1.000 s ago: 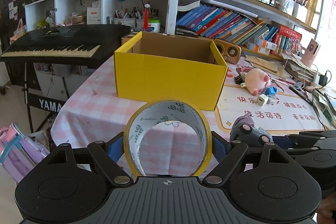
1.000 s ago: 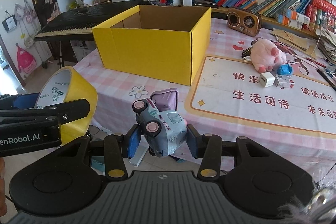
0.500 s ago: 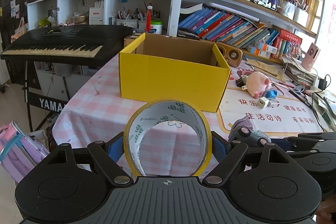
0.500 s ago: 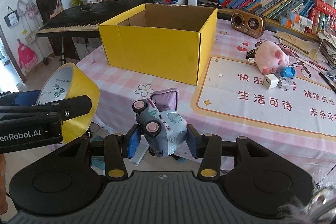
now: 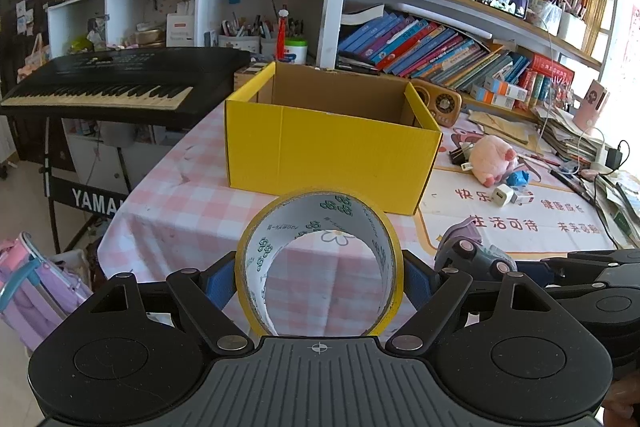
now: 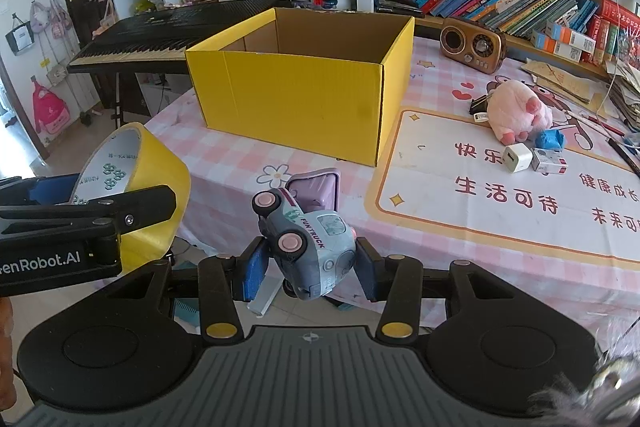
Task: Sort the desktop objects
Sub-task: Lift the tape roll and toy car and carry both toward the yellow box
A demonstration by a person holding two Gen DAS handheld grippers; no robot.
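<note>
My left gripper (image 5: 319, 281) is shut on a yellow tape roll (image 5: 280, 215), held upright in front of the table edge; the roll also shows in the right wrist view (image 6: 160, 167). My right gripper (image 6: 308, 269) is shut on a grey-blue toy truck (image 6: 316, 231) with pink wheels, tilted, to the right of the left gripper. The truck also shows in the left wrist view (image 5: 472, 259). An open yellow cardboard box (image 5: 332, 151) stands on the pink checked table (image 5: 180, 203) ahead of both grippers; it also shows in the right wrist view (image 6: 304, 95).
A pink plush pig (image 6: 516, 111), a white charger (image 6: 518, 157), a small white box (image 6: 550, 159) and a blue scrap (image 6: 552, 138) lie right of the yellow box. A brown radio (image 6: 472, 45) stands behind. A black keyboard (image 5: 120, 83) stands left of the table. Bookshelves line the back.
Both grippers have drawn back from the table a little and risen, each keeping its object. The yellow box looks farther away.
</note>
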